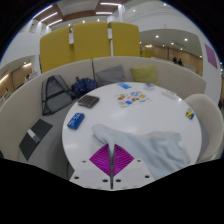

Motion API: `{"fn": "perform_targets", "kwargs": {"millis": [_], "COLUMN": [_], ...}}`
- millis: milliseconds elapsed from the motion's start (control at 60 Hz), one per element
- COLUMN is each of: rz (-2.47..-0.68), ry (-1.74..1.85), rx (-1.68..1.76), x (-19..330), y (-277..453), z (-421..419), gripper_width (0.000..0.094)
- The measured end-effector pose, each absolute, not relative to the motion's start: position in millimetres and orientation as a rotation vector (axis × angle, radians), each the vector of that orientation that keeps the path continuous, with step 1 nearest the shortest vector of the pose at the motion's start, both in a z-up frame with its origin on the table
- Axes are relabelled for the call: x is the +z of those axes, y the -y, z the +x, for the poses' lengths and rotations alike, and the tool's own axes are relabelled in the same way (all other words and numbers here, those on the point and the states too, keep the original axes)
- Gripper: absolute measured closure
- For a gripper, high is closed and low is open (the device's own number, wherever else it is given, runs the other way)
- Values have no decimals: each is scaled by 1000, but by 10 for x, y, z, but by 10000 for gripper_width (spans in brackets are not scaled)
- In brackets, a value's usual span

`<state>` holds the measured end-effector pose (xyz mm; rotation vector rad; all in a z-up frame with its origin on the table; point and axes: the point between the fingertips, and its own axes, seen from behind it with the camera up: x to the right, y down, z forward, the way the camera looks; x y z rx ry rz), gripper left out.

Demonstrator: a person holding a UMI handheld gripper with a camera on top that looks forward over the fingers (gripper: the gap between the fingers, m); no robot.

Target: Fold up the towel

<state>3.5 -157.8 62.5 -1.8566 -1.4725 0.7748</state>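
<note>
A pale grey towel (152, 148) lies crumpled on the round white table (120, 115), running from just ahead of my fingers out to their right. My gripper (112, 150) is low over the table's near edge. Its two magenta pads (101, 158) meet along a thin centre line, and the towel's near edge is pinched between the tips. The part of the towel inside the grip is hidden.
On the far side of the table lie a dark flat tablet (88, 101), colourful cards (131, 97) and a small yellow object (190, 115). A small white item (75, 122) sits to the left. Chairs and yellow partitions (90, 42) stand beyond the table.
</note>
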Motion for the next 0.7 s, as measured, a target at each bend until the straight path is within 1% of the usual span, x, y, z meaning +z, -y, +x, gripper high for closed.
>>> {"fn": "perform_targets", "kwargs": {"millis": [117,217,333,450,467,550,600,633,700], "rz": [-1845,-1829,-1858,-1864,-1867,-1897,-1903,-1898,-1908], "ry": [1414,1382,1353,1371,1381,1452,1451,1434,1413], "rx": [744,670,579,449,439,398,362,352,383], "x": [990,1094,899,456,389,25,-36,6,178], "y": [876,207,-449,-953,-986,-1103,-1215,-1284,-1301], "z": [180,303,481,616,654,751,860,889,964], "gripper_width": [913,913,912,882,840,346,50,71,70]}}
